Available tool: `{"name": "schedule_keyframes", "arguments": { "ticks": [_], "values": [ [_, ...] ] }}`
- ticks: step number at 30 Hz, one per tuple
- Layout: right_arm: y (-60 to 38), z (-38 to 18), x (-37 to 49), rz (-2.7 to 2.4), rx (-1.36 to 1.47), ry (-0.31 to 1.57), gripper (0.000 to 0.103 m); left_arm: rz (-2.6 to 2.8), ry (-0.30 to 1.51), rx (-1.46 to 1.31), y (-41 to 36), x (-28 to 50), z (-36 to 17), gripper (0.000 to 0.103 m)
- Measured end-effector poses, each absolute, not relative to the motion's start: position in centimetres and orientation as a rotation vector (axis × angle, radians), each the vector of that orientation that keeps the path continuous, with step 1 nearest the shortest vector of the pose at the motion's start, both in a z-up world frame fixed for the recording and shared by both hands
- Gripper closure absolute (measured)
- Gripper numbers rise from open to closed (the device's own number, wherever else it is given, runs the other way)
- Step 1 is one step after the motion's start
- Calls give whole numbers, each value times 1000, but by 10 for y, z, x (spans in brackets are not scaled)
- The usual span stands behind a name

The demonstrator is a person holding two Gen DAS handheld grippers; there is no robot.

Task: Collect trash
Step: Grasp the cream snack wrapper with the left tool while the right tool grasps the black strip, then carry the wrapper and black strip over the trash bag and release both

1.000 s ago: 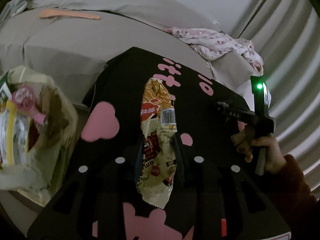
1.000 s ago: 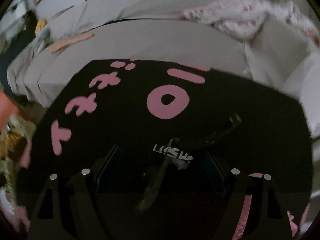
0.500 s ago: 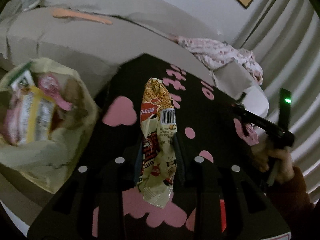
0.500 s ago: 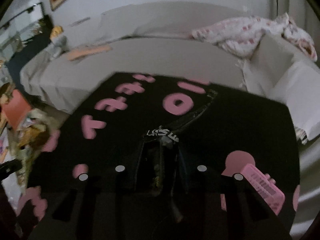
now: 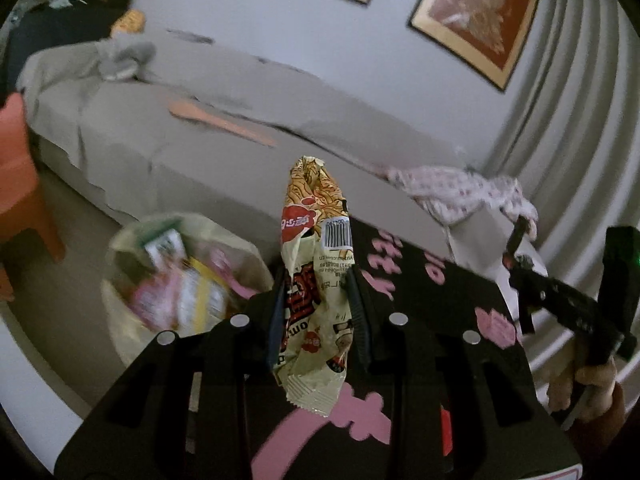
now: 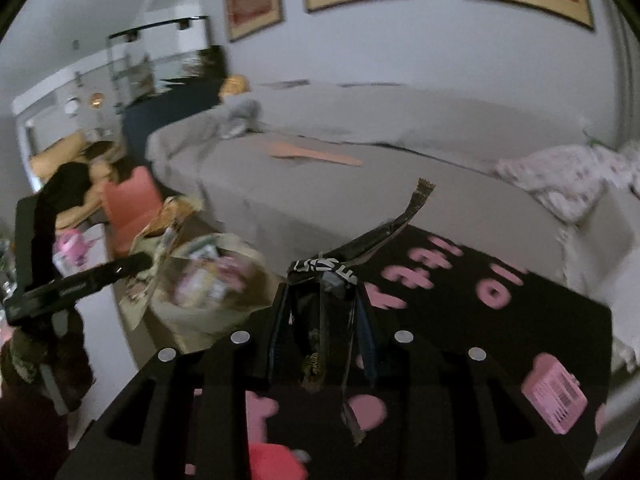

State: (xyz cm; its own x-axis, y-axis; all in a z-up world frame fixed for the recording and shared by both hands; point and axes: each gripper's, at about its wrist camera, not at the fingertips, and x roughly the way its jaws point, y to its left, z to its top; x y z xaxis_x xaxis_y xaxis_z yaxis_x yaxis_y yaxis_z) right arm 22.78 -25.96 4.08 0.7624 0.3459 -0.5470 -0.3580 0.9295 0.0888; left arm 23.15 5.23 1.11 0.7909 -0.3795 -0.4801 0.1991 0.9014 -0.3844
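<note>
My left gripper (image 5: 316,296) is shut on a cream and red noodle wrapper (image 5: 316,264), held upright above the black table (image 5: 452,292). My right gripper (image 6: 322,308) is shut on a thin black wrapper (image 6: 324,268) with white lettering; one end sticks up to the right. A beige trash bag (image 5: 180,280), open and full of packets, stands on the floor left of the table; it also shows in the right wrist view (image 6: 208,284). The right gripper shows in the left wrist view (image 5: 560,300), and the left one in the right wrist view (image 6: 80,280).
A grey sofa (image 5: 200,136) runs behind the table, with a pink floral cloth (image 5: 460,192) at its right end. An orange chair (image 5: 16,184) stands at the left. A pink comb-like item (image 6: 554,396) lies on the table. Framed pictures hang on the wall.
Both grippers have lifted off the table with their wrappers and tilted up. The trash bag now lies closer to the middle of both views.
</note>
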Motion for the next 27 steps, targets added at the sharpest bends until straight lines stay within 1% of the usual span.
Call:
{"name": "schedule_keyframes", "arguments": {
  "ticks": [5, 12, 21, 27],
  "values": [
    [-220, 51, 232, 450, -41, 581, 72, -247, 553, -358, 83, 231, 19, 76],
    [-184, 49, 242, 508, -80, 593, 72, -153, 577, -375, 115, 243, 2, 76],
    [-180, 25, 267, 508, -73, 653, 72, -142, 641, -430, 135, 285, -41, 76],
    [-184, 4, 289, 507, -54, 708, 72, -172, 759, -463, 137, 332, -89, 76]
  ]
}}
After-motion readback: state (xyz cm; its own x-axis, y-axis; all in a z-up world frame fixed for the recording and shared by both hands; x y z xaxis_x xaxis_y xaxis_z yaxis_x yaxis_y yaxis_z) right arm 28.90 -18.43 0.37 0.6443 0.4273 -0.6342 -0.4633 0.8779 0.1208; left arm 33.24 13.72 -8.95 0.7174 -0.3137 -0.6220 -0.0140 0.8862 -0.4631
